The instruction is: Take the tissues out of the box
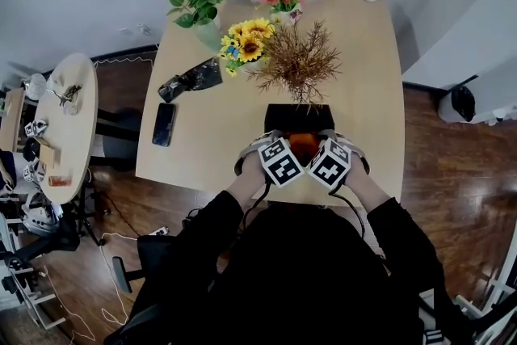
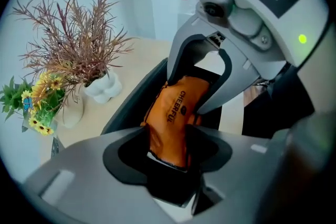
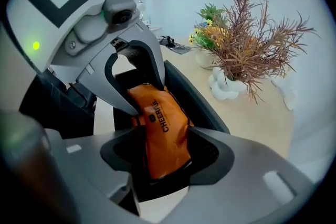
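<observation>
While both grippers bear on the same orange tissue pack [image 1: 304,146], the step in hand is lifting it out of the black box [image 1: 297,116].

Left gripper [image 2: 169,150]: fingers narrowed onto one side of the pack, pads pressing the wrapper, which creases between them.
Right gripper [image 3: 164,150]: fingers likewise closed on the pack, from the opposite side.
The pack stands partly up out of the box opening. Its lower part is hidden, so I cannot tell how much sits inside.

Method (judgement): raise both grippers together, straight up, at an equal pace. The wrapper looks soft and slick, so an uneven pull would likely twist it or let it slip. Nothing holds the box down, so watch that it does not ride up with the pack.

Clearance: the box sits on the worktop [image 1: 367,93] close to its near edge, right in front of the person.
- Far: the dried-branch plant [image 1: 297,61] stands just beyond the box, so travel that way risks brushing the twigs.
- Far-left: the sunflowers [image 1: 246,40] are near.
- Left: the phone [image 1: 164,124] is well apart.
- Right: the worktop beside the box is bare and is probably the safest place to set the pack down.
</observation>
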`<state>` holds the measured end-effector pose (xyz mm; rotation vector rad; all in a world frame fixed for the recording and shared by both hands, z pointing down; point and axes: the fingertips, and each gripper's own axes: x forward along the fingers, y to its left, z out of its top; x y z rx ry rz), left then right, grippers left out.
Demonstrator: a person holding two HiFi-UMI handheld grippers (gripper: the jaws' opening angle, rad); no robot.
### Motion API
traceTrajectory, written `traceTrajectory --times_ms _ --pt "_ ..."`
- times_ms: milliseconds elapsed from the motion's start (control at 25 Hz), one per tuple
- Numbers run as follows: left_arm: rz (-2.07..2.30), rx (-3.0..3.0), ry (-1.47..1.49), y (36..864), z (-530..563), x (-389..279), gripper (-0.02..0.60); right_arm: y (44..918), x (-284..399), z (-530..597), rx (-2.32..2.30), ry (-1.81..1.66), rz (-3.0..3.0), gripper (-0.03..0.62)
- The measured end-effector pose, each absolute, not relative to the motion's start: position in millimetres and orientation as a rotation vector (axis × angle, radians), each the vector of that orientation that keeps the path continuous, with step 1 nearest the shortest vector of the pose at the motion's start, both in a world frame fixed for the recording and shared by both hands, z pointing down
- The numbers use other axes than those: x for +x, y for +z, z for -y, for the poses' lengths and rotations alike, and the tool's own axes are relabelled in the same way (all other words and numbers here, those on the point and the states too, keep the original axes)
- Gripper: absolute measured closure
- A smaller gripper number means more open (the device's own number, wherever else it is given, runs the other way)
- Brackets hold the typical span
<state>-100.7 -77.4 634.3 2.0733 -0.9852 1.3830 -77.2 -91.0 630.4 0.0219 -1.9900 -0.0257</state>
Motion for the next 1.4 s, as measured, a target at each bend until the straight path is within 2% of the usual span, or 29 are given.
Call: traceTrajectory --times_ms 360,640,1400 --pt "1.030 2.121 1.291 629.5 77.1 -100.1 0.423 627.9 -76.4 90.0 0.051 -0.033 2.022 0.401" --pt "1.066 2.130 1.271 627.7 70.2 -104.3 0.437 619.5 -74.2 85.2 0.059 -0.062 2.044 0.413" --pt "1.148 2.206 1.313 532.8 67.4 -104.9 0.453 532.5 -74.2 84.0 0.097 -0.133 2.137 0.444"
